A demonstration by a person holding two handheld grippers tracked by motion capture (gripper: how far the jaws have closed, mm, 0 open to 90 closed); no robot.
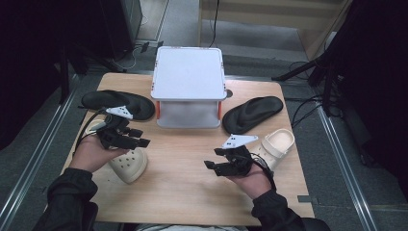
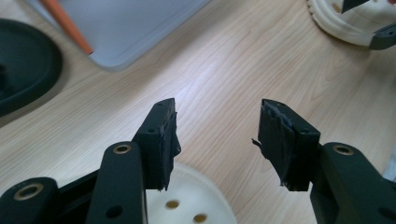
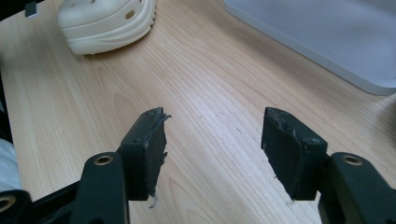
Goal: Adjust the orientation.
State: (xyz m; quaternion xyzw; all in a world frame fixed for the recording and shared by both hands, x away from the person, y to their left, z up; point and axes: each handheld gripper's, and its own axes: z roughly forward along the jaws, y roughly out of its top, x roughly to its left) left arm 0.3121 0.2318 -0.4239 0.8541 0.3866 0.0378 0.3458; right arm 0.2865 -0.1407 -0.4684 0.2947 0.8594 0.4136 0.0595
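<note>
Cream foam comes first, nearest the person: the left clog [image 1: 129,165] lies on the desk [image 1: 192,187] just under the left gripper [image 1: 137,137], and the left gripper view catches its holed top [image 2: 187,205] right below the jaws, which stand apart with nothing between them but bare wood. No pad touches that shoe, so by my reading it is not in a grip at this point. Over on the other side, the right gripper [image 1: 214,159] hovers above open desk, jaws wide and empty too; the right gripper view looks across the boards to that same clog [image 3: 108,21] lying well ahead of it. Just beside the right hand [image 1: 252,180], the second cream clog [image 1: 278,144] sits near the desk's right edge, untouched. Farther back, a black sandal [image 1: 252,114] lies to the right of the lidded plastic box [image 1: 188,86], and its mate [image 1: 115,102] lies to the left, partly behind the left gripper. That box stands at the far middle with its white lid on. So the score, as I judge it: four shoes loose on the wood, two pairs split left and right, neither gripper carrying anything. If the job is sorting or packing the footwear, nearly all of it is left to do, and the near left clog looks the likeliest first pick.
</note>
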